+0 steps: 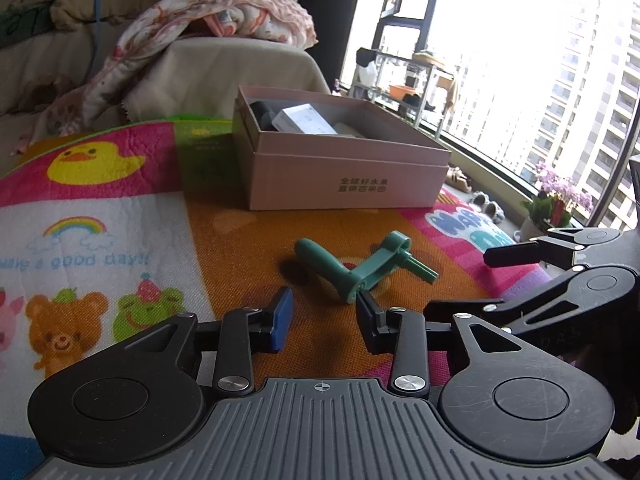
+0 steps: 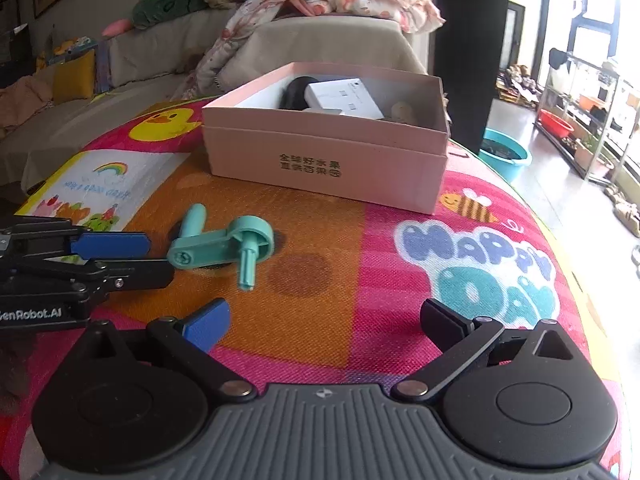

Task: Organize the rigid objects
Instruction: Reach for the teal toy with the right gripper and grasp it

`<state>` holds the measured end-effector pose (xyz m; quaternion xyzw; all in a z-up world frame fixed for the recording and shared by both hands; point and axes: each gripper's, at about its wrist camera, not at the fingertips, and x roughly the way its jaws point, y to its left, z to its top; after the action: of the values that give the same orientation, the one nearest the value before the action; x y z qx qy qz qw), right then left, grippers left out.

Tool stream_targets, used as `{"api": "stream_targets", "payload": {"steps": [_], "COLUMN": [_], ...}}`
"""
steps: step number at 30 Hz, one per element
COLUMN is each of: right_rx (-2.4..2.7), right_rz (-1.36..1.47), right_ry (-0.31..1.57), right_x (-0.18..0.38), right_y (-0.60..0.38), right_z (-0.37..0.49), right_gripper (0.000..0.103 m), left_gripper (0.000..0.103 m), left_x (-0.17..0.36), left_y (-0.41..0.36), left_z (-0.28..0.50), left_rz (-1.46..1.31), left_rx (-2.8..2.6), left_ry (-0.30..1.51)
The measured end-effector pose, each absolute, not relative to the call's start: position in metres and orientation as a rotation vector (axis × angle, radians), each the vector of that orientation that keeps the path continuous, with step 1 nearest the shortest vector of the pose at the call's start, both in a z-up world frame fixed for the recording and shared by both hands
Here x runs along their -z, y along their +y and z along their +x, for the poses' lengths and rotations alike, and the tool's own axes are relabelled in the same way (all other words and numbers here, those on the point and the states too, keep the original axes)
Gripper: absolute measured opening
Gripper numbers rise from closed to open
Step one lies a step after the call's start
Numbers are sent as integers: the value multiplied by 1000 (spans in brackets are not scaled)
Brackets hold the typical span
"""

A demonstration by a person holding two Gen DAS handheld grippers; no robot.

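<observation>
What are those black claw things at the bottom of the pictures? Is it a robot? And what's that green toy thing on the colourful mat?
It isn't a robot. A person holds two grabbing tools, one in each hand, and each tool has a little camera looking out along its two fingers. So one picture is the view from the left gripper, and the other from the right gripper. Each tool also shows up at the side of the other one's picture.

The green thing is a plastic crank handle lying on the play mat. It sits just in front of the left gripper, whose fingers are apart and not squeezing it. The right gripper is wide open and holds nothing.

Behind sits an open pink box with a white box and a few other things already inside.
</observation>
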<state>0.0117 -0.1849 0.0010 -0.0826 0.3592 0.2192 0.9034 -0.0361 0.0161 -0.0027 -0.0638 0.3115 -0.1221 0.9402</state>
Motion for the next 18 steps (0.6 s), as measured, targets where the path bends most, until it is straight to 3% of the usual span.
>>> {"api": "stream_targets", "payload": {"steps": [12,18], "right_rx": [-263,-447], "right_rz": [-280,-167], "right_ry": [681,674], "right_x": [-10,-26], "right_y": [-179,-189], "right_z": [35,25], "right_gripper": [101,101], "left_gripper": [38,38], "left_x": [3,3], "left_y": [25,26], "left_z": [-48,-48], "left_rz": [-139,-152], "left_rx": [230,234], "left_ry": [632,632]}}
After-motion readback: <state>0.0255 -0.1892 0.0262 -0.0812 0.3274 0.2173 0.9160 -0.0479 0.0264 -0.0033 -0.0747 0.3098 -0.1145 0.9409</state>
